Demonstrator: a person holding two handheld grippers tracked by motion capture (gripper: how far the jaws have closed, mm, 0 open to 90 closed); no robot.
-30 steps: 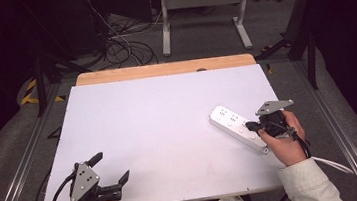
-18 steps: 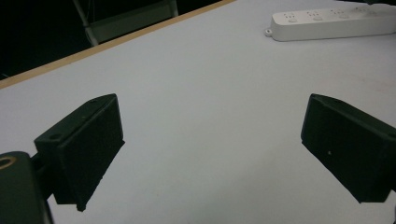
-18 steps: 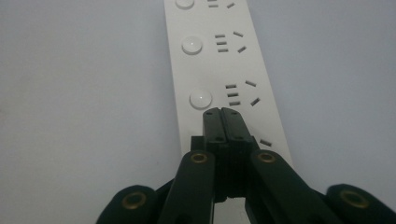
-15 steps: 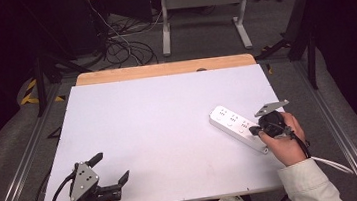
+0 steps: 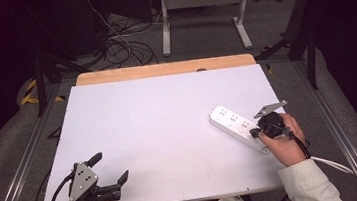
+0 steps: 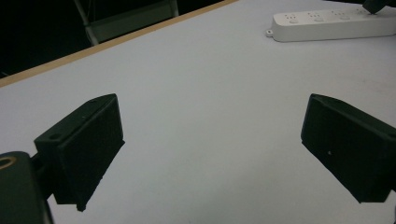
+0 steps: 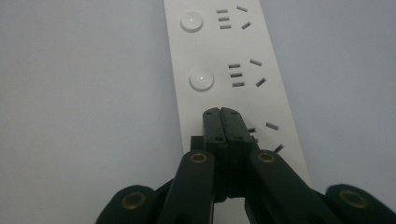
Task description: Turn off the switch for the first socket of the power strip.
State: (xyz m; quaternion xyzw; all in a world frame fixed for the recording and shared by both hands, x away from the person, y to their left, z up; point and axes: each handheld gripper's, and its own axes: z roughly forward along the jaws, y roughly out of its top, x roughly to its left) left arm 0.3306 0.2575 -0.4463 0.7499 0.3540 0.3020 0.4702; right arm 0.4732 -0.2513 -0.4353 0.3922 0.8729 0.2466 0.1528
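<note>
We see a white table (image 5: 169,131) with a bare wooden strip along its far edge. On its right side lies a white power strip (image 5: 237,128), set at a slant, its far end toward the middle of the table and its near end under the right hand (image 5: 284,142). The strip carries a row of sockets, each with a round button beside it; two buttons and their sockets show plainly in the right gripper view, and a third socket is partly hidden by the jaws.

The right gripper (image 7: 226,114) has its jaws pressed together with nothing between them, their tips over the near part of the strip's top face, where the third button would fall in line. We cannot tell whether the tips touch the strip. A white cord (image 5: 331,164) trails off the table's right edge past the sleeve.

The left gripper (image 5: 107,171) sits at the near left corner of the table, well apart from the strip, with its jaws spread wide over bare table. In the left gripper view we see the strip far off at the upper right, with nothing between.

Beyond the table we see dark floor, a tangle of cables (image 5: 120,41) and a grey metal frame (image 5: 205,12).

Against the earlier frames, the right gripper has edged slightly along the strip toward the person; the strip and the left gripper lie as they did.
</note>
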